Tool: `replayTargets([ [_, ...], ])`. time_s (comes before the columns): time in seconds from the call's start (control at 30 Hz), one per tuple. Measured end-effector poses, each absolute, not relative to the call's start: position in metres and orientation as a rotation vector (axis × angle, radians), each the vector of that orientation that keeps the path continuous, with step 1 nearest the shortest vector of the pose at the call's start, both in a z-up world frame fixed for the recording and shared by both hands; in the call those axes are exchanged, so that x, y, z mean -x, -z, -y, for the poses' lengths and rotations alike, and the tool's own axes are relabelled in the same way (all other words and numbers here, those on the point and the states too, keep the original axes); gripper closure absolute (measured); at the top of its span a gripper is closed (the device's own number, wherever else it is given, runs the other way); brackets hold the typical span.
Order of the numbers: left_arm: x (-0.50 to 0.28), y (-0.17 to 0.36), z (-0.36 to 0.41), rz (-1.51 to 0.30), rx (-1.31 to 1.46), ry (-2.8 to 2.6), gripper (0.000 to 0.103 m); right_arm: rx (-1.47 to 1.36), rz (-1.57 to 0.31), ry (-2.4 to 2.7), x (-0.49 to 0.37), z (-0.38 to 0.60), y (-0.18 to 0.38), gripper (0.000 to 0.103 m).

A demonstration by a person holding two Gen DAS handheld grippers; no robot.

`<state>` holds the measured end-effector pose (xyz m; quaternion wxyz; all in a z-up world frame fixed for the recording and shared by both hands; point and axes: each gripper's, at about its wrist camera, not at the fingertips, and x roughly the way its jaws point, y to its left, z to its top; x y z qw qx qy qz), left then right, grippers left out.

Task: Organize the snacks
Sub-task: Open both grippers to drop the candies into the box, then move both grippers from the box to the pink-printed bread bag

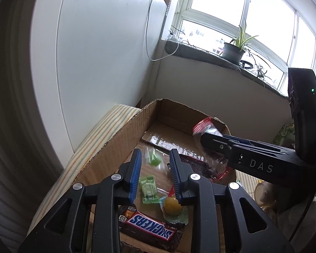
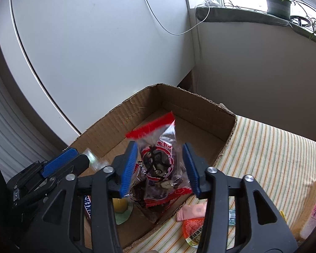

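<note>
Hand-held gripper (image 2: 160,166) — striped tablecloth (image 2: 273,147), windowsill (image 2: 242,16)

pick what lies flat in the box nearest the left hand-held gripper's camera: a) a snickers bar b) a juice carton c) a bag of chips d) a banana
a: the Snickers bar lies on the floor of the cardboard box, at the bottom of the left wrist view, just below the open left hand-held gripper.

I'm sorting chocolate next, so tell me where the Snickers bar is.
The Snickers bar lies in the cardboard box at its near end, bottom centre of the left wrist view, beside the yellow wrapped candy.
</note>
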<state>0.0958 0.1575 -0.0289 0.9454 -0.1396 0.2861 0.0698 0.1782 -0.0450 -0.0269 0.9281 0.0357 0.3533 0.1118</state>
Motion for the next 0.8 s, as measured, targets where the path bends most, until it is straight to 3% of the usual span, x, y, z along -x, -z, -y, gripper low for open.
replayTargets([
  [0.1,-0.094,0.028,-0.158,-0.58,0.282,-0.148,0.067,-0.076,-0.697,-0.227,-0.174,0.046,0.022,0.033],
  [0.8,-0.083,0.015,-0.133,-0.54,0.251,-0.098,0.067,-0.057,-0.659,-0.182,-0.132,0.077,0.002,0.032],
])
